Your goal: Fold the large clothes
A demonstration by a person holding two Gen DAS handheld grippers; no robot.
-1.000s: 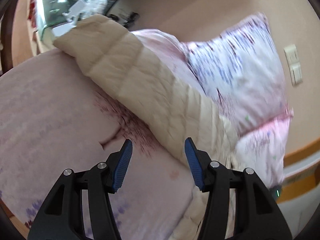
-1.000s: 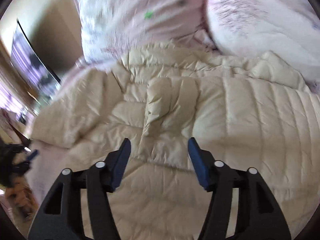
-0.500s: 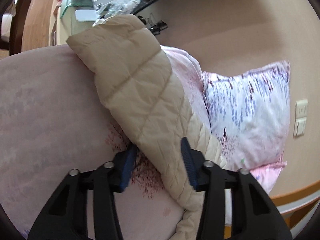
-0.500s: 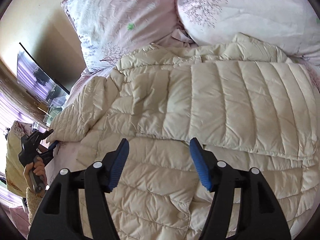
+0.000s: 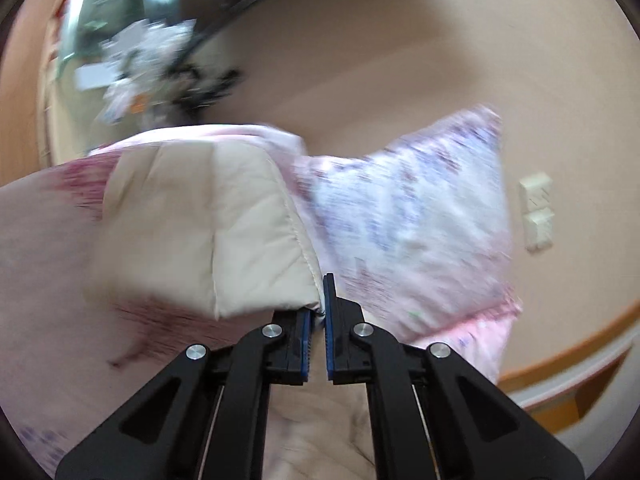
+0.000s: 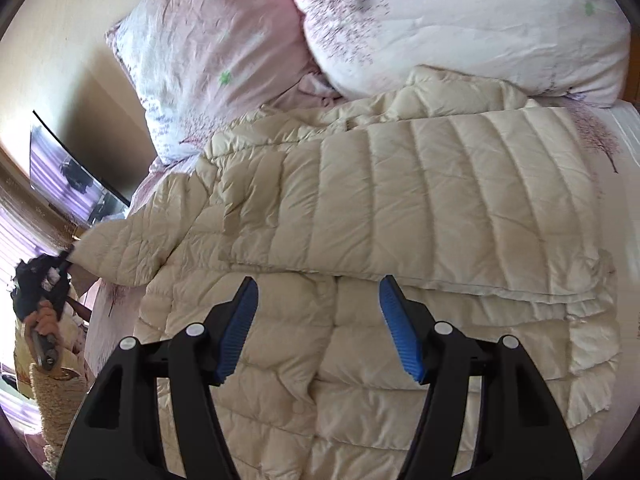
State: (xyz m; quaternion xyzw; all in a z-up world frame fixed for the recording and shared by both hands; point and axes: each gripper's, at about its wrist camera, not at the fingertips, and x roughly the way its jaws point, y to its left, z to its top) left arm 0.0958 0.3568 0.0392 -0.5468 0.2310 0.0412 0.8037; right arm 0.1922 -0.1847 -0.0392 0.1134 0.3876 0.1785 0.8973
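A cream quilted puffer jacket (image 6: 400,208) lies spread on the bed, one sleeve folded flat across its body. The other sleeve (image 5: 200,224) is lifted off the pink sheet, and my left gripper (image 5: 320,300) is shut on its edge. In the right wrist view that sleeve stretches out to the far left, where the left gripper (image 6: 64,260) pinches its end. My right gripper (image 6: 316,292) hovers open over the jacket's front, with nothing between its blue pads.
Two floral pillows (image 6: 224,64) (image 6: 460,20) lie against the headboard side beyond the jacket. The pink bed sheet (image 5: 48,280) runs left of the sleeve. A wall switch (image 5: 538,216) and a dark screen (image 6: 68,176) are on the walls. A person's hand (image 6: 44,316) holds the left gripper.
My left gripper closed around the sleeve's edge and lifted it off the sheet. My right gripper slid sideways over the jacket and stayed open.
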